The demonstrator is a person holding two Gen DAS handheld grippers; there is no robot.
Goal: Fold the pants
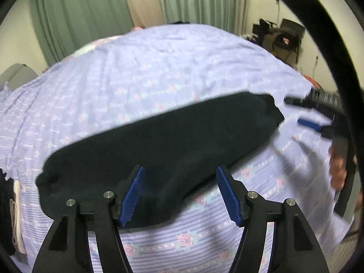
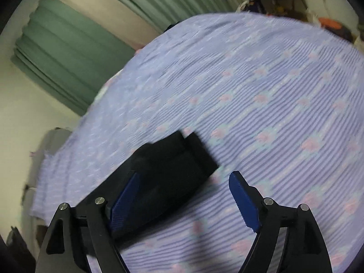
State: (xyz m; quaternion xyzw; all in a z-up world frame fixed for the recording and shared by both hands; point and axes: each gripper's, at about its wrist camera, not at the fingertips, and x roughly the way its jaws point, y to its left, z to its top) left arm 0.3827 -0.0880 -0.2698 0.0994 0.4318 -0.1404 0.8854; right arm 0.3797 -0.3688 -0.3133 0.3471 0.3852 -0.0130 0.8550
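Black pants (image 1: pixel 159 141), long axis lower left to upper right, are nearest the wide-open, empty left gripper (image 1: pixel 179 195); the right gripper (image 2: pixel 184 200) is likewise spread and empty.

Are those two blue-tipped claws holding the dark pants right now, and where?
Nothing is held. Both the left tool and right tool are open above the folded pants.

Matt black knit pants (image 1: pixel 159 145) lie on a ribbed, floral cotton bedsheet (image 1: pixel 141 72).

Left claw (image 1: pixel 179 193) and right claw (image 2: pixel 184 201) both gape, empty.
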